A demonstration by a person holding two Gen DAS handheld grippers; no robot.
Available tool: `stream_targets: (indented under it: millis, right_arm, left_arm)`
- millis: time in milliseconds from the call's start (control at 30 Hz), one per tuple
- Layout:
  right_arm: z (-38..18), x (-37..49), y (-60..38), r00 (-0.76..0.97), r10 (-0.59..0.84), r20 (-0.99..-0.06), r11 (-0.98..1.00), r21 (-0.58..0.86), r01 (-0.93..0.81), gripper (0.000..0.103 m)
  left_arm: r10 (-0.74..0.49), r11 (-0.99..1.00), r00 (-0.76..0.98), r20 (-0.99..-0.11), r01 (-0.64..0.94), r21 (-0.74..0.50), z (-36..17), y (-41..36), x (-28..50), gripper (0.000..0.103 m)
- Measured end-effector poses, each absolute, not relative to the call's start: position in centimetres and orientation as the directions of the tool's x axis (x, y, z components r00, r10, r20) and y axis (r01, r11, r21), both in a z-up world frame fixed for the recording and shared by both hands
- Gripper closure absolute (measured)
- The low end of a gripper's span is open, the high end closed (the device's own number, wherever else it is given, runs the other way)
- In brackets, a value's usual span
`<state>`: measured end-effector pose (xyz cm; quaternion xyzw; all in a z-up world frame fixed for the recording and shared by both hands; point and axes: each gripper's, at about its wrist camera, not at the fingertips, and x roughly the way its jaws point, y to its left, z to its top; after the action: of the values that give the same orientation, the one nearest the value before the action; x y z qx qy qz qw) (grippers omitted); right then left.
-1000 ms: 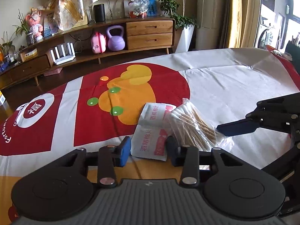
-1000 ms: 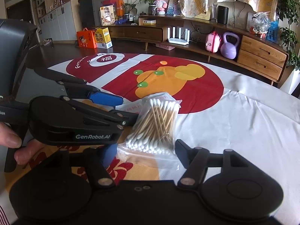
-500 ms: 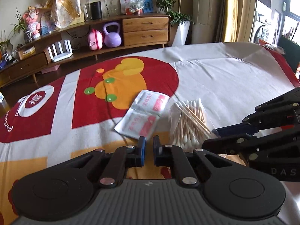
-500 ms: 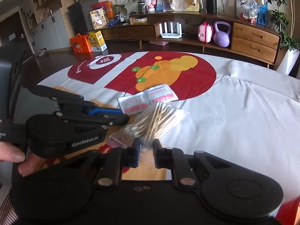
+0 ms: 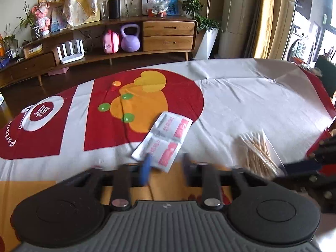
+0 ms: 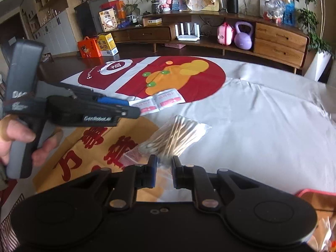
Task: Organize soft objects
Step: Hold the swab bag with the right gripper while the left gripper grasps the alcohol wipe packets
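A printed cloth (image 5: 241, 96) carries wipe sachets (image 5: 166, 140) and bagged swabs (image 5: 259, 153).

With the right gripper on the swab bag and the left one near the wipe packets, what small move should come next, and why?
Probably lift the bag of cotton swabs clear: the right gripper pinches its plastic edge. The left gripper is opening, nothing between its fingers, just short of the wipe packets.
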<state>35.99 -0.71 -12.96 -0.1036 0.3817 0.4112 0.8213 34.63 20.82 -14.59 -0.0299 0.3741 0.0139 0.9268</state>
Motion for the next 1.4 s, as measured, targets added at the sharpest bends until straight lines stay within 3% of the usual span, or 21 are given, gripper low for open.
stream_targets:
  millis: [33,167,500,567,633,667,733,900,1000,1067,1400]
  right_arm:
    - [-13.1,36.0,-0.9,0.370,0.593,-0.715,0.643,0.144,-0.752,0.090]
    - [-13.3,36.2,-1.3,0.367,0.590,-0.719,0.648,0.150,-0.747,0.090]
    - [-13.7,36.7,-1.7,0.357,0.598,-0.718,0.649,0.172,-0.741,0.089]
    - [-13.8,36.7,-1.7,0.354,0.602,-0.716,0.649,0.179,-0.740,0.090]
    - [-13.8,36.6,-1.7,0.352,0.604,-0.715,0.647,0.183,-0.740,0.090]
    - [-13.8,36.5,-1.7,0.352,0.606,-0.713,0.645,0.183,-0.742,0.090]
    - [-13.8,36.4,-1.7,0.349,0.610,-0.711,0.643,0.187,-0.742,0.089]
    - [-13.6,35.9,-1.9,0.349,0.616,-0.706,0.642,0.194,-0.742,0.090]
    - [-13.4,35.5,-2.2,0.349,0.619,-0.703,0.643,0.199,-0.740,0.090]
    - [-13.2,34.9,-2.4,0.349,0.621,-0.701,0.642,0.200,-0.740,0.090]
    - [-12.0,31.7,-4.1,0.347,0.629,-0.696,0.620,0.180,-0.763,0.090]
  left_arm:
    - [0.007,0.998,0.720,-0.694,-0.052,-0.044,-14.6,20.8,35.0,0.029]
    - [-0.020,0.999,0.736,-0.677,-0.020,-0.051,-14.7,20.4,36.1,0.029]
    - [0.063,0.997,0.711,-0.700,-0.076,0.013,-16.6,20.2,40.2,0.029]
    - [0.058,0.998,0.715,-0.697,-0.070,0.011,-16.7,20.1,40.4,0.035]
    - [0.057,0.997,0.721,-0.691,-0.072,0.007,-16.7,20.0,40.3,0.053]
    - [0.055,0.998,0.724,-0.687,-0.066,0.009,-16.7,19.9,40.3,0.055]
    - [0.041,0.999,0.730,-0.682,-0.047,0.010,-16.6,19.7,40.1,0.070]
    - [0.051,0.999,0.732,-0.680,-0.040,0.031,-16.3,18.9,39.6,0.085]
    - [0.033,0.999,0.731,-0.682,-0.034,0.012,-16.1,18.5,38.8,0.089]
    - [0.029,1.000,0.730,-0.683,-0.029,0.011,-16.1,18.1,38.1,0.097]
    - [-0.009,0.999,0.705,-0.709,-0.031,-0.043,-15.7,17.3,34.3,0.099]
